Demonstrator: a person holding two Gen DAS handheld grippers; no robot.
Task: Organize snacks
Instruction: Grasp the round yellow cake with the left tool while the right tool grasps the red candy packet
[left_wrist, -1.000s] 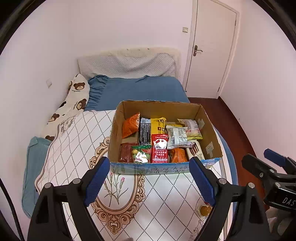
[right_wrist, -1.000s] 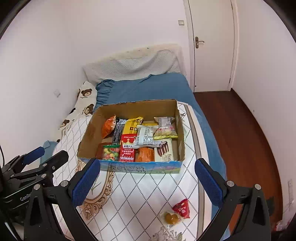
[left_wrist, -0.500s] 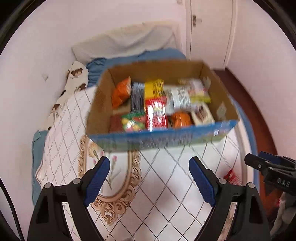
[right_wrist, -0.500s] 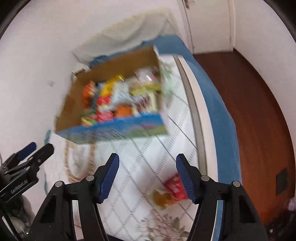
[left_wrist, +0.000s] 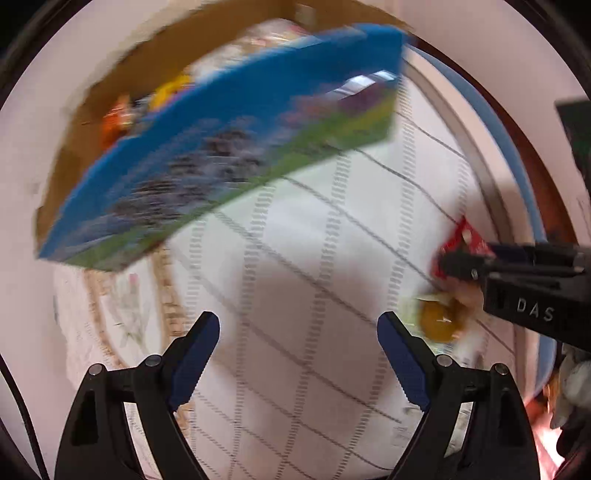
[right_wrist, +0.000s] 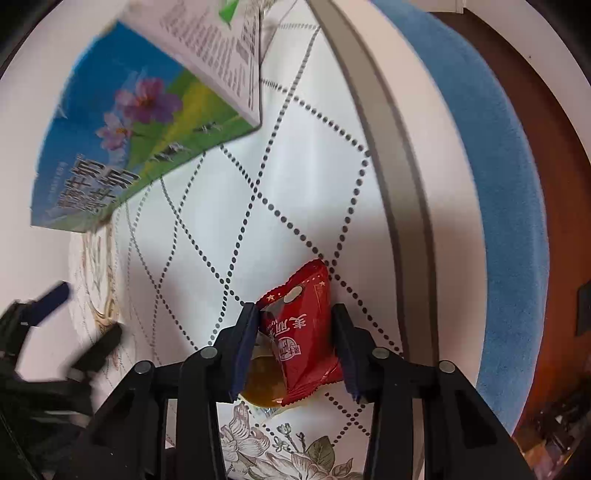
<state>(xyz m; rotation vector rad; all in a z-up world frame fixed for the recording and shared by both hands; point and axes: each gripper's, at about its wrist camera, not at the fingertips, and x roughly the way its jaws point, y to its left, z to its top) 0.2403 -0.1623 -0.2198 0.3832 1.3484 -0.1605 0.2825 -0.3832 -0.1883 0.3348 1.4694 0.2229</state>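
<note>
The right hand-held gripper (right_wrist: 295, 341) had clamped onto the red snack packet (right_wrist: 301, 341) on the bed (right_wrist: 332, 155). The left hand-held gripper (left_wrist: 297, 354) gaped wide, holding nothing.

A red snack packet (right_wrist: 301, 332) printed with white characters is seen against a white quilt (right_wrist: 295, 177) crossed by dotted dark diamond lines. A blue and green box (right_wrist: 122, 140) is decorated with purple flowers, and an orange-yellow snack (right_wrist: 264, 384) is partly shown.
</note>
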